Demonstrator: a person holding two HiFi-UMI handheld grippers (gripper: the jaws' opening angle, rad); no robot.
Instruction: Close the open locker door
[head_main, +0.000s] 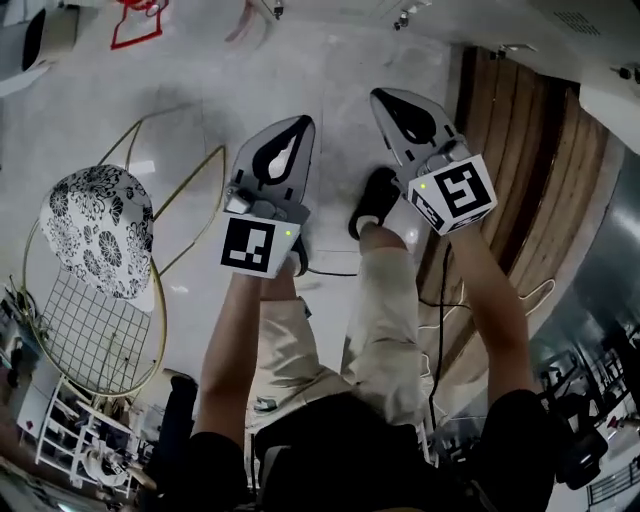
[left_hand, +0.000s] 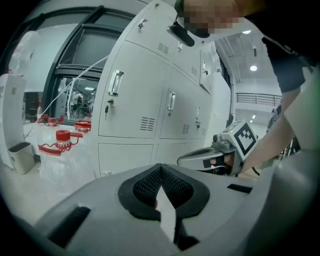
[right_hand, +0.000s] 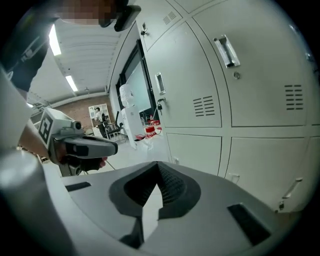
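Observation:
A bank of pale grey lockers (left_hand: 135, 90) fills the left gripper view, and the same lockers (right_hand: 240, 85) stand close on the right in the right gripper view. Every door in view lies flush, each with a metal handle (left_hand: 115, 82) (right_hand: 226, 51); I see no door standing open. My left gripper (head_main: 303, 122) (left_hand: 160, 166) is shut with nothing in it and points toward the lockers. My right gripper (head_main: 378, 95) (right_hand: 157, 164) is held beside it, also shut and empty. Each gripper shows in the other's view, the right gripper (left_hand: 181, 161) and the left gripper (right_hand: 116, 146).
A wire-frame chair with a black-and-white patterned cushion (head_main: 100, 230) stands at my left. Red stands (left_hand: 62, 140) and a white bin (left_hand: 20, 155) sit on the floor left of the lockers. Wooden slats (head_main: 520, 150) run at the right. My shoe (head_main: 375, 200) and a cable are underfoot.

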